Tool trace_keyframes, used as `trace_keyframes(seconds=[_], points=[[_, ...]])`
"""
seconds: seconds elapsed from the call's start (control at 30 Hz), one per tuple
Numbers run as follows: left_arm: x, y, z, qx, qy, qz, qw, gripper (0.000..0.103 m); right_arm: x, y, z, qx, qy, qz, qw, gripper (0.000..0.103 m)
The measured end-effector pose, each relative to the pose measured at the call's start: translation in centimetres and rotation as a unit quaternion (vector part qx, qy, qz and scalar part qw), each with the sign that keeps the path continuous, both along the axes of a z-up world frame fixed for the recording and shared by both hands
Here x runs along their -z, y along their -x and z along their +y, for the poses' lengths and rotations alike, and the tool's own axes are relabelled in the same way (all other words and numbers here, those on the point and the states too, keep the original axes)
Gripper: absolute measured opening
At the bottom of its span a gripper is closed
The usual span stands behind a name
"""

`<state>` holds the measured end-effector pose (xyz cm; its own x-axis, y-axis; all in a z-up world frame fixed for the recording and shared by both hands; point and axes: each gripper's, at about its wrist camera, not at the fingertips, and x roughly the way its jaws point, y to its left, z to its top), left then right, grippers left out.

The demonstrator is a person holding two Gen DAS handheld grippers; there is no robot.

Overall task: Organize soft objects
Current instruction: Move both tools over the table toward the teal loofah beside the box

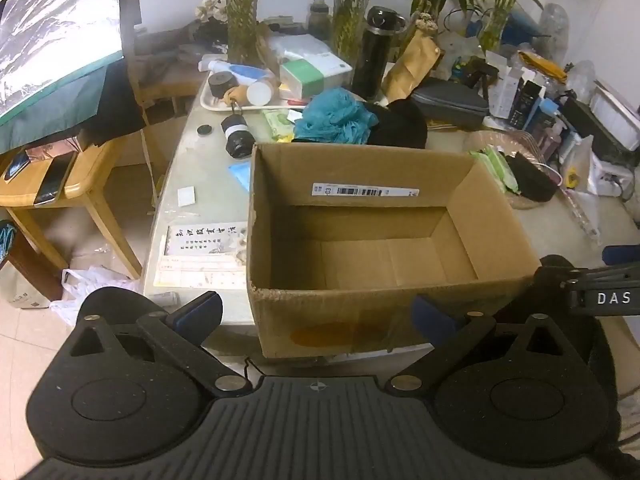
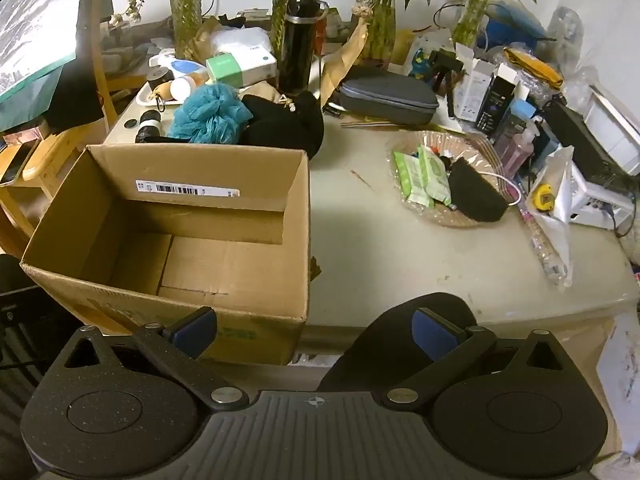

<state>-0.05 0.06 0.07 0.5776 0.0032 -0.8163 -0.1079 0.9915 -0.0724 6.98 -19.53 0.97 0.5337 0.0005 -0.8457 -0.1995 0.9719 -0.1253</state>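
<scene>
An open cardboard box (image 1: 360,168) stands empty on the table's near edge; it also shows in the right wrist view (image 2: 192,172). Behind it lie a teal mesh bath pouf (image 1: 336,116) (image 2: 212,114) and a black soft cloth item (image 1: 400,122) (image 2: 284,120), touching each other. My left gripper (image 1: 318,316) is open and empty, in front of the box's near wall. My right gripper (image 2: 316,330) is open and empty, at the box's near right corner, over the table edge.
A clear dish (image 2: 480,152) with green wet-wipe packs (image 2: 424,172) and a black pouch (image 2: 476,192) sits right of the box. A black bottle (image 2: 298,40), vases, a grey case (image 2: 386,94), a tray (image 1: 212,102) and boxes crowd the back. A wooden side table (image 1: 80,184) stands left.
</scene>
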Motion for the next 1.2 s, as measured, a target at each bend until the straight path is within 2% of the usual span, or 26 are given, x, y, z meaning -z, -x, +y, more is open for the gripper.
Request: trace_keyframes(seconds=[0.5, 0.7, 0.83, 0.97, 1.2], points=[[-1.1, -0.2, 1.0, -0.005, -0.017, -0.025, 0.9995, 0.103, -1.0, -0.6, 0.0, 0.008, 0.017, -0.024, 1.000, 0.103], [-1.5, -0.5, 1.5, -0.010, -0.010, -0.024, 0.9996, 0.103, -1.6, -0.9, 0.2, -0.001, 0.023, -0.043, 0.999, 0.103], [-2.0, -0.7, 1.6, -0.012, -0.016, -0.046, 0.9988, 0.103, -2.4, -1.1, 0.3, -0.006, 0.021, -0.058, 0.998, 0.103], [-2.6, -1.0, 1.8, -0.010, -0.008, -0.073, 0.9972, 0.103, -3.4, -1.7, 0.8, -0.013, 0.022, -0.073, 0.997, 0.103], [-3.3, -1.8, 2.0, -0.013, 0.014, -0.085, 0.9962, 0.103, -4.8, -2.7, 1.6, -0.025, 0.021, -0.097, 0.995, 0.103]])
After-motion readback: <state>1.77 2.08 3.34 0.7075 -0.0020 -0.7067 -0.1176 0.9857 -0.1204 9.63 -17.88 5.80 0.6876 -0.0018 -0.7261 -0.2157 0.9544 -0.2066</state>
